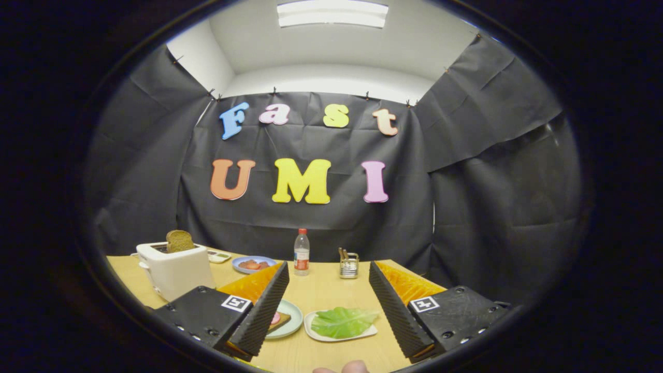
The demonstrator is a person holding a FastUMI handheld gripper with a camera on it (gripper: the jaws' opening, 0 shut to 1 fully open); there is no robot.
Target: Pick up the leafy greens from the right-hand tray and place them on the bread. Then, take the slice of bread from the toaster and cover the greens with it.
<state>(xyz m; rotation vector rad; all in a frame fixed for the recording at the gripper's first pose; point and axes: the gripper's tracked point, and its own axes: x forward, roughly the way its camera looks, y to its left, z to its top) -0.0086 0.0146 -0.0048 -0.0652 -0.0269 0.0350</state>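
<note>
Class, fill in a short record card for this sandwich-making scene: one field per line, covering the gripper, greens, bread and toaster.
hand-held gripper: open, fingers spread, holding nothing
leafy greens: on a white tray, between the fingers
bread base: on a pale plate, partly behind the left finger
toaster: white, on the table, beyond the left finger
bread slice: upright in the toaster slot

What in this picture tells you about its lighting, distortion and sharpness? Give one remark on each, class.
Gripper view: a ceiling lamp blows out to white, lighting the table evenly with only soft shadows; the fisheye bends the table's edge and the booth walls; the greens, toaster and bottle look sharp, and the open gripper close to the lens looms large.
</note>
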